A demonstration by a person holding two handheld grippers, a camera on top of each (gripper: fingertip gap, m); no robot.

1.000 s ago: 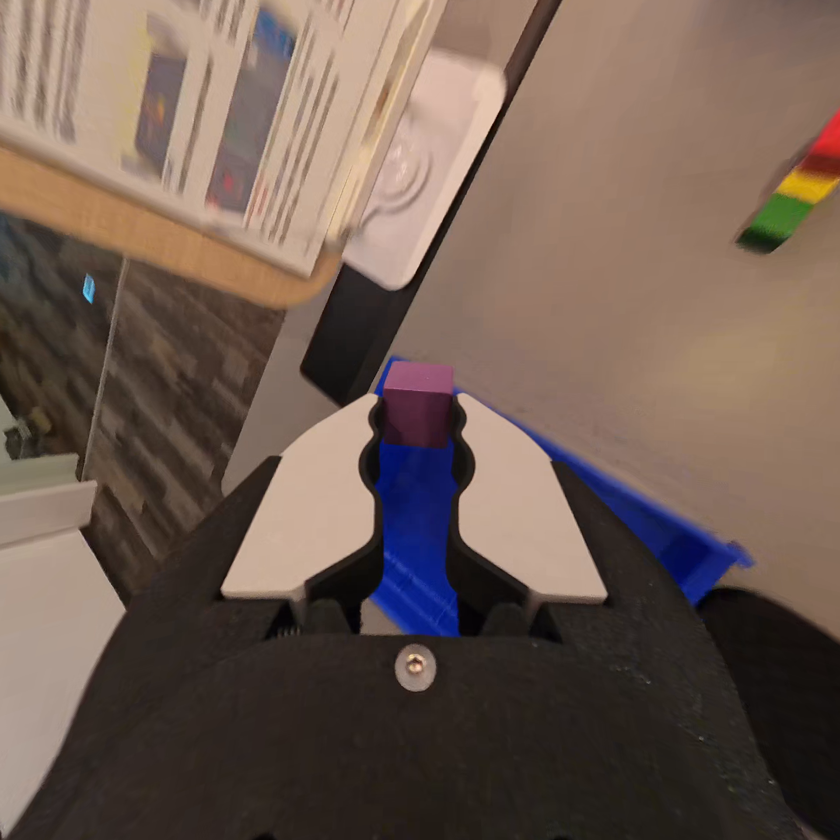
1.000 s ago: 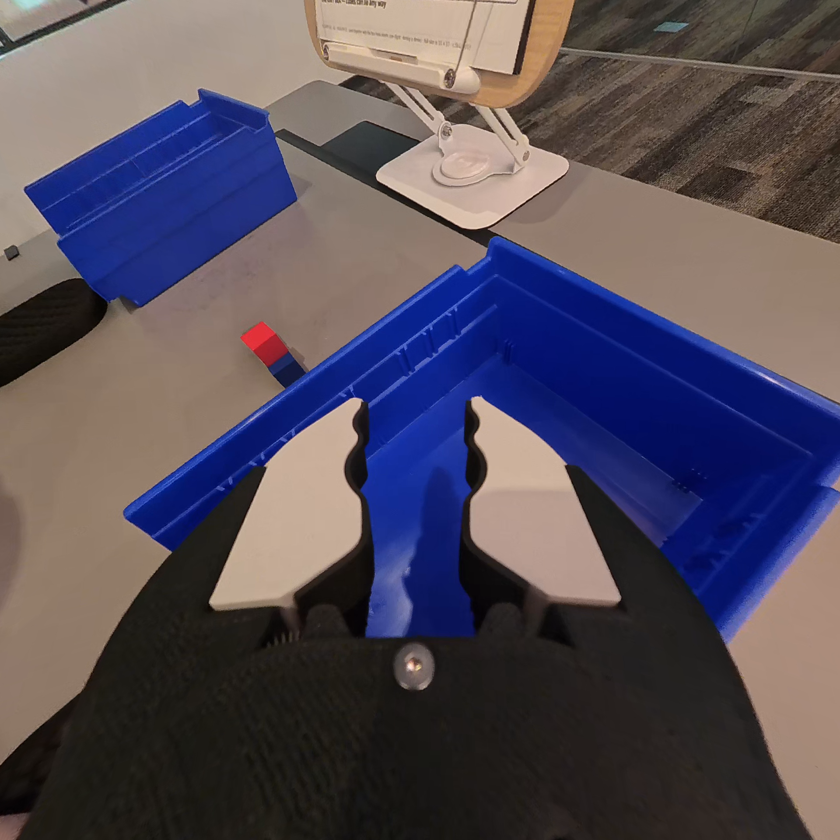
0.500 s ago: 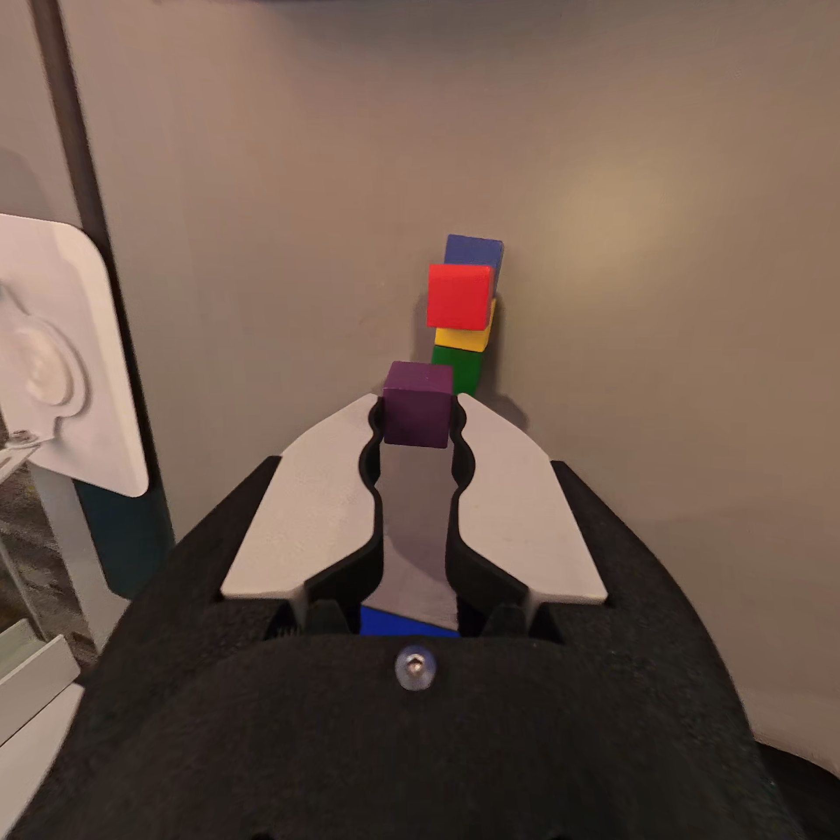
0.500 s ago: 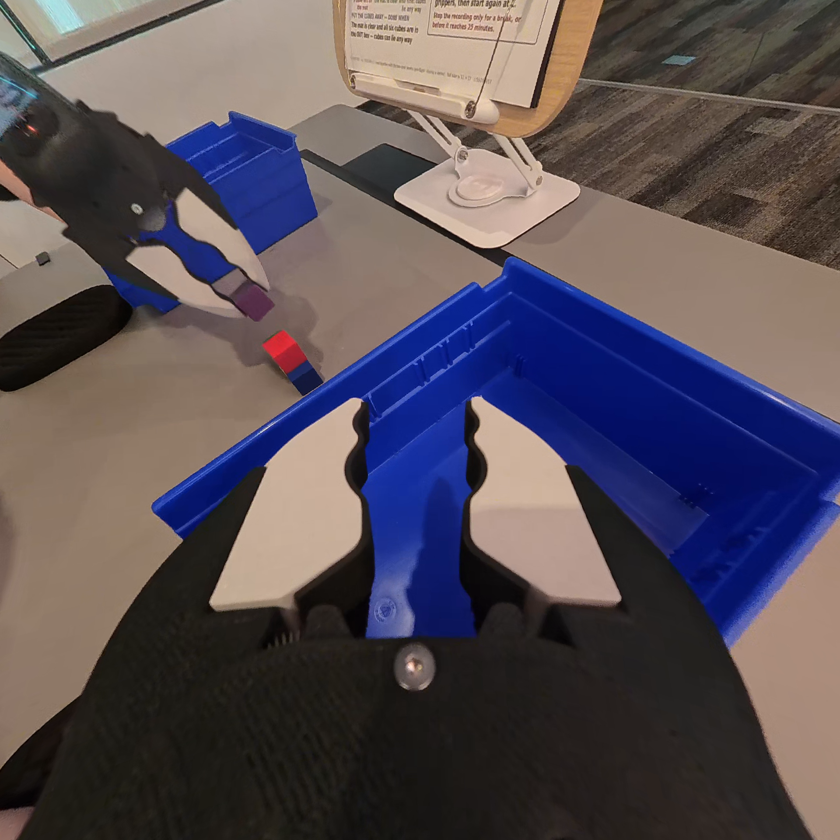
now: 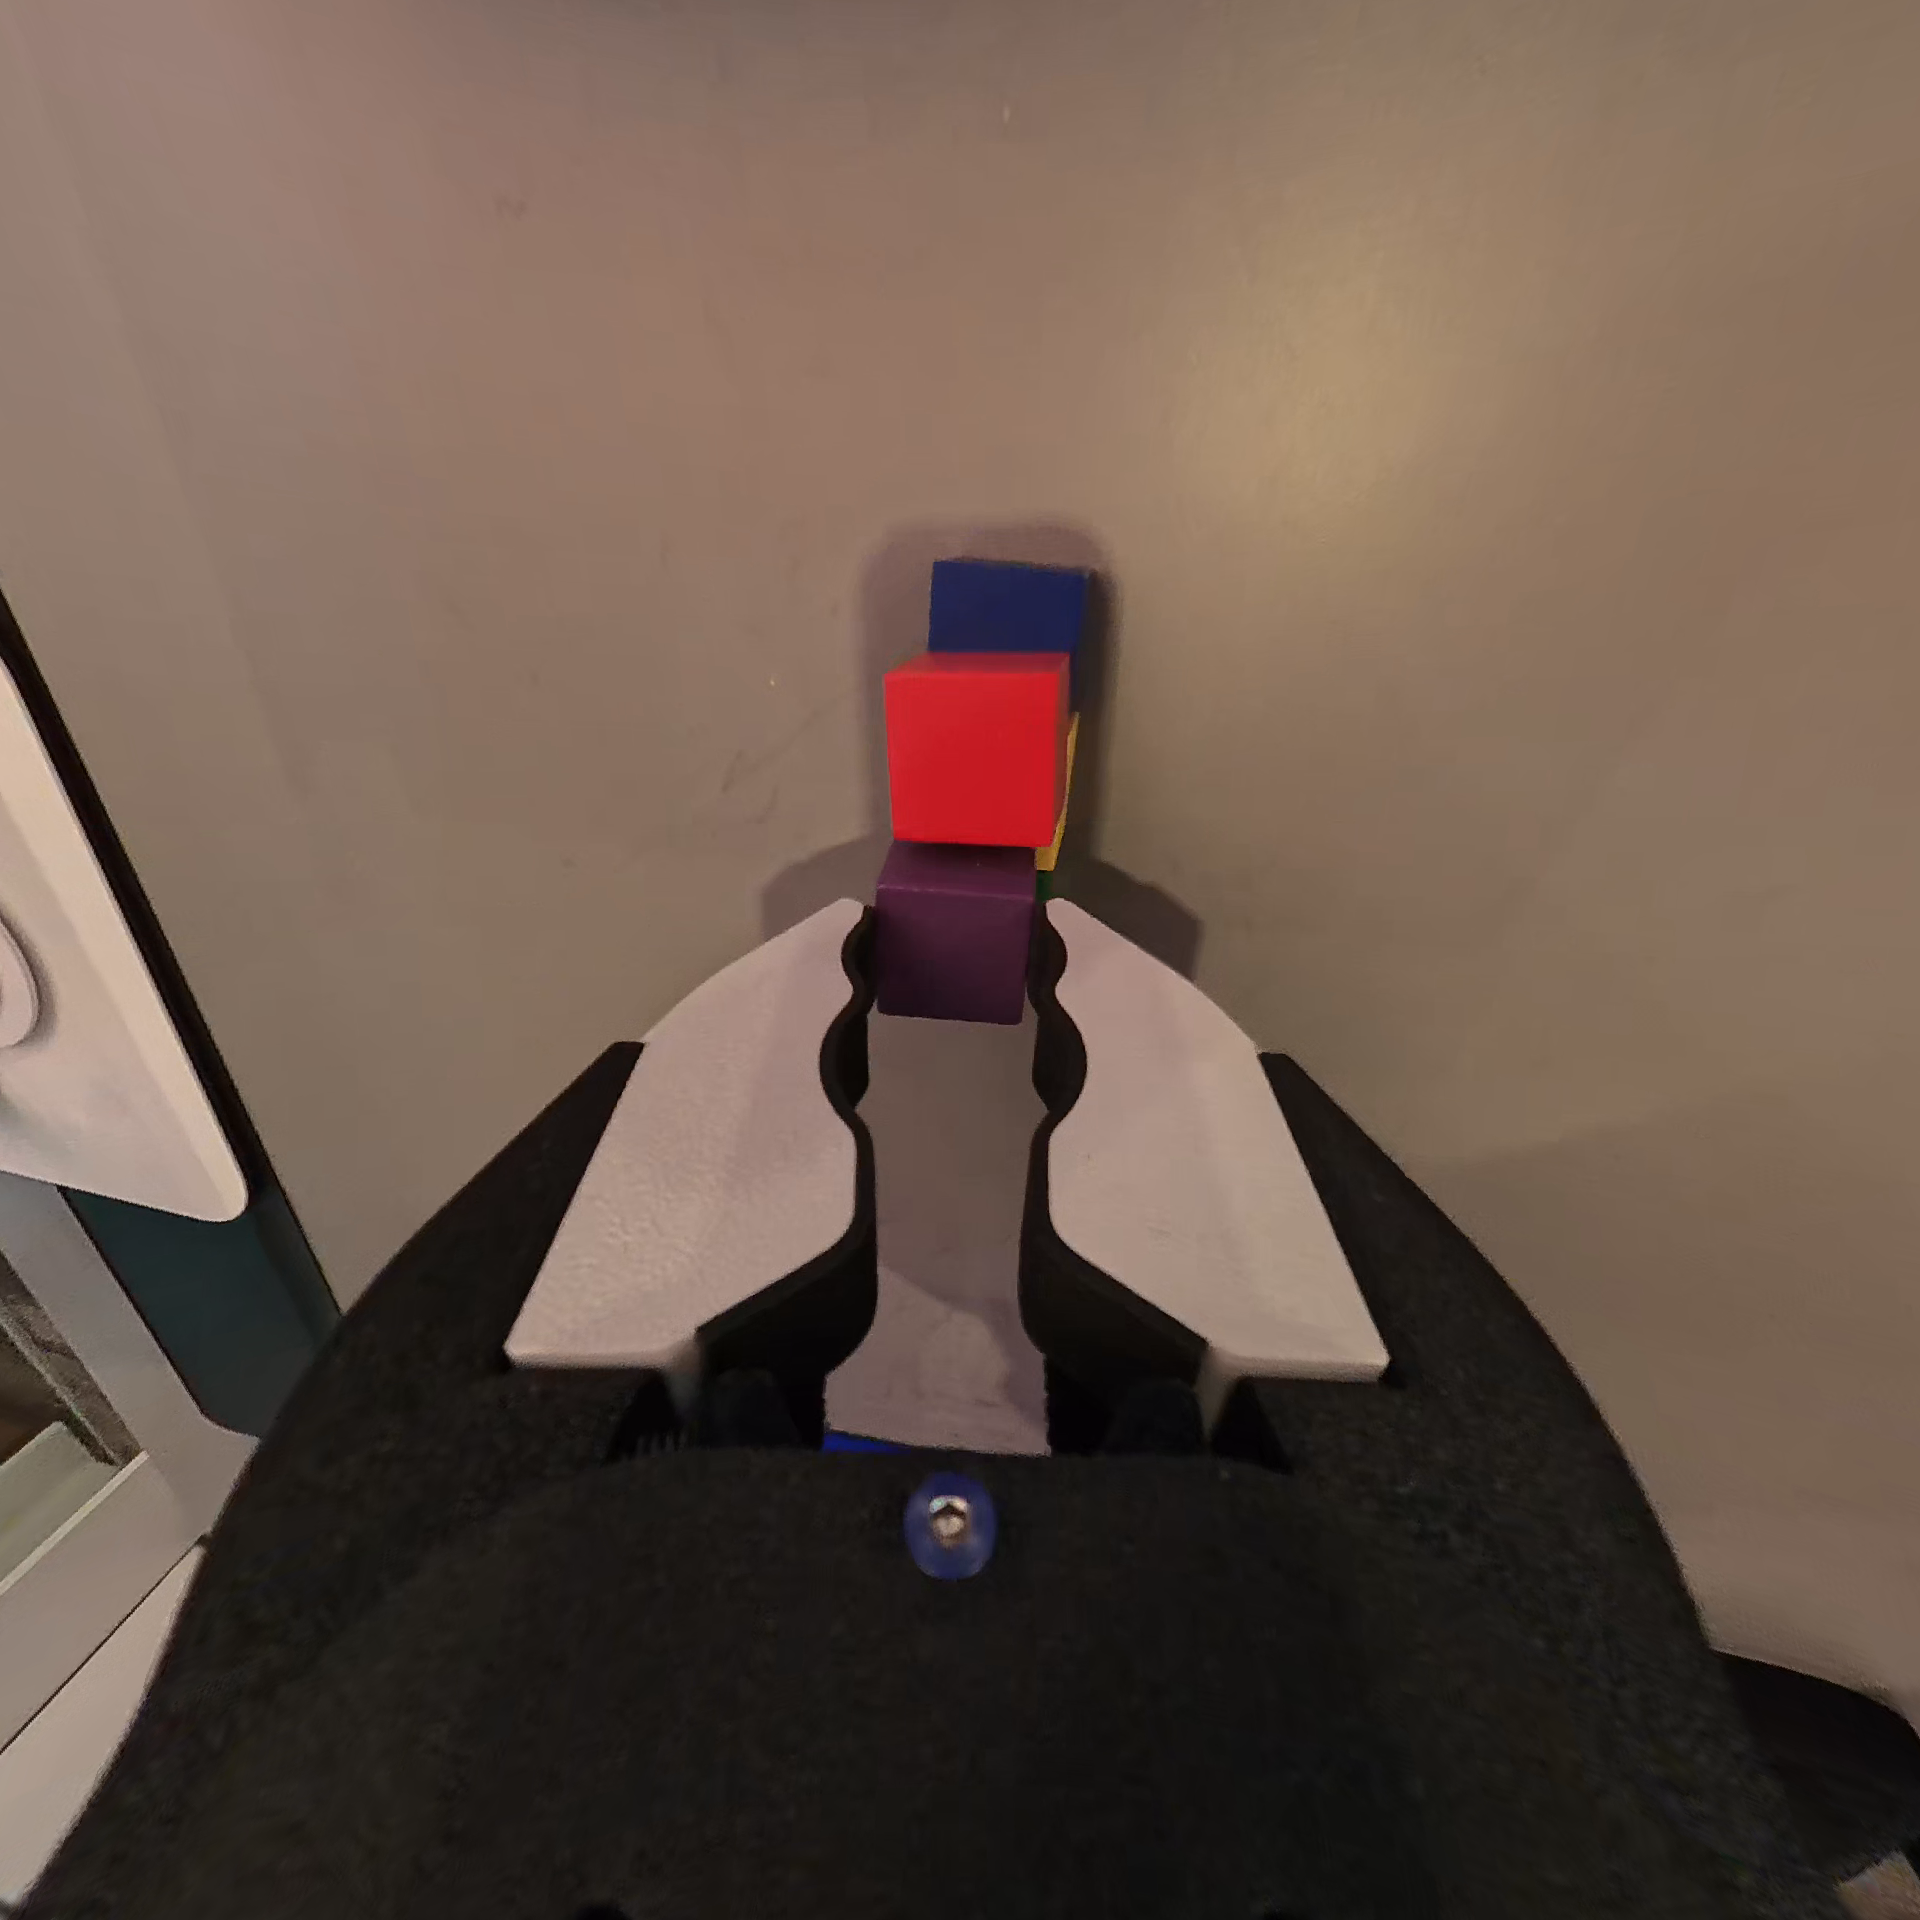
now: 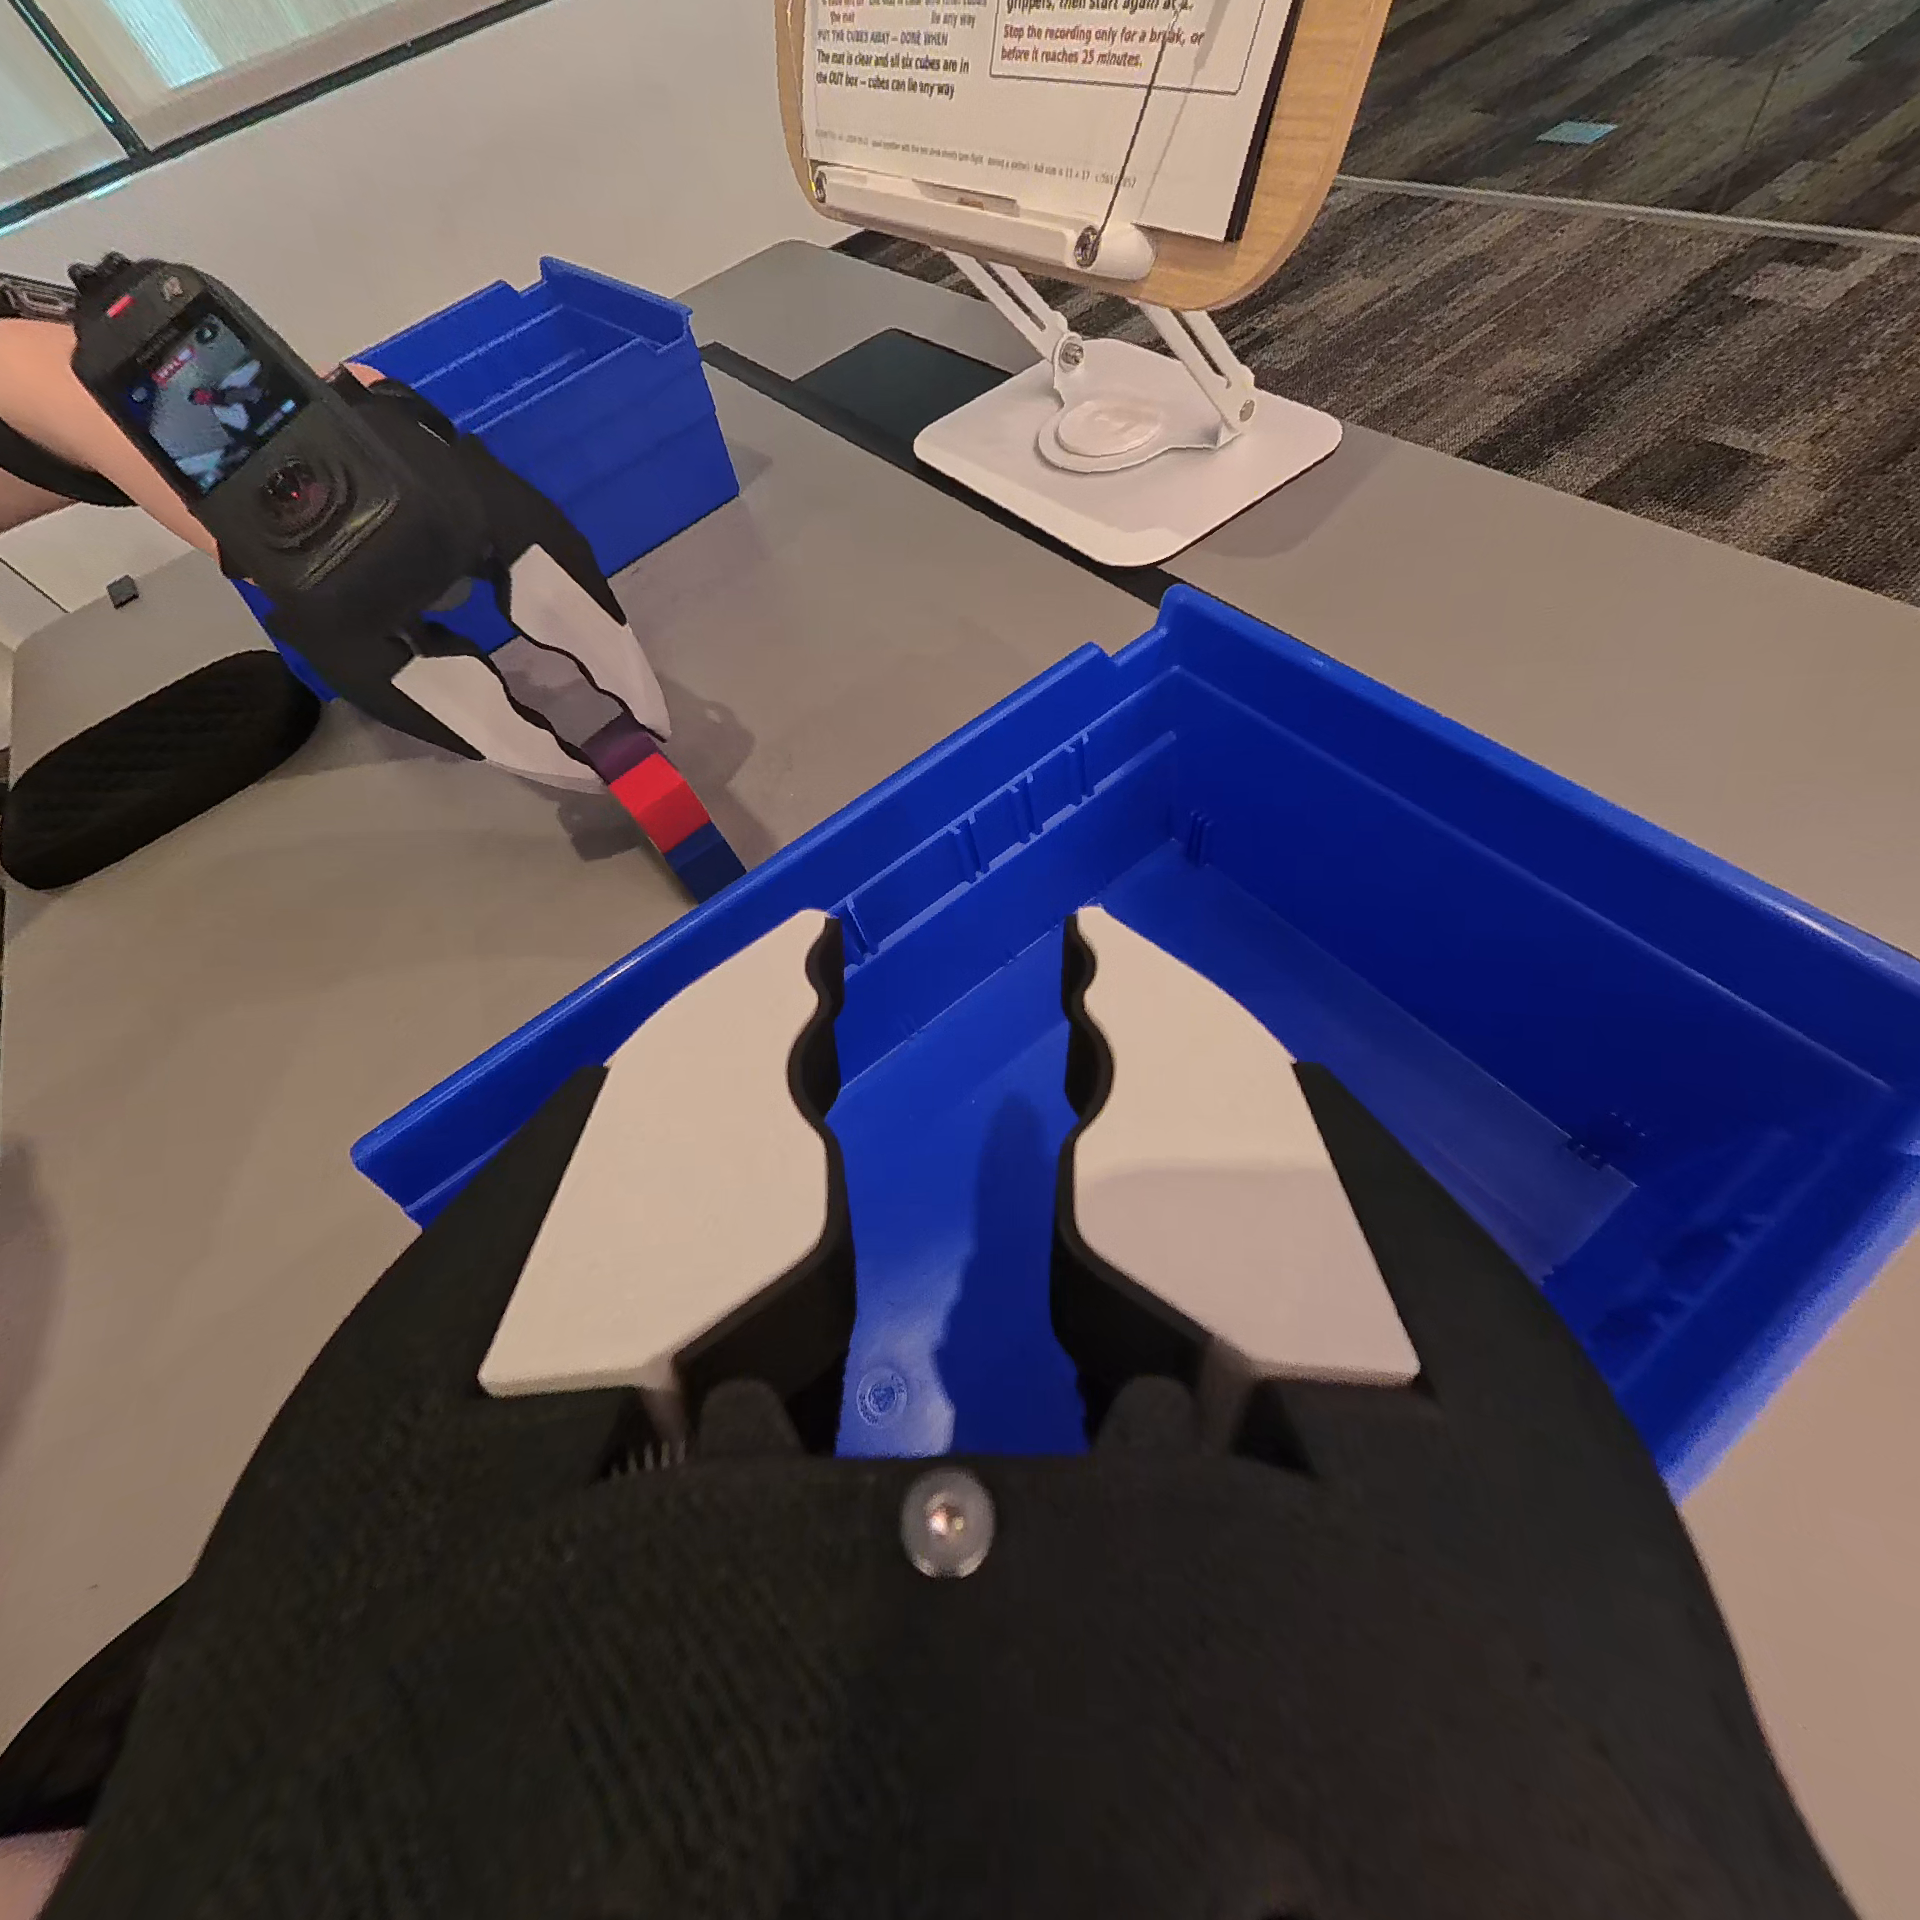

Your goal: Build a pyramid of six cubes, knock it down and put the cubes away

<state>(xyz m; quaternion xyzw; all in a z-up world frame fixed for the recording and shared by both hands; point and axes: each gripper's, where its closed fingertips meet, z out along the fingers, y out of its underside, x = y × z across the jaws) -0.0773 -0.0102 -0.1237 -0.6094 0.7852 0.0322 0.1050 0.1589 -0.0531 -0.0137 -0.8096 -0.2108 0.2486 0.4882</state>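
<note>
A grey surface [image 6: 1507, 665] carries a wooden document stand [image 6: 1132, 312] on a white base. Beyond lies dark patterned carpet [image 6: 1662, 312]; daylight enters windows [image 6: 208, 42] at far left.

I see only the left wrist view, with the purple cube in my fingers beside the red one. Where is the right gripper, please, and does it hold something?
Observer: The right gripper hangs open and empty over the near blue bin.
Operator: Are there cubes in that bin?
Observer: No, what shows of its floor is bare.
Operator: Is another bin somewhere?
Observer: Yes, a second blue bin stands behind the left gripper, toward the white stand.
</note>
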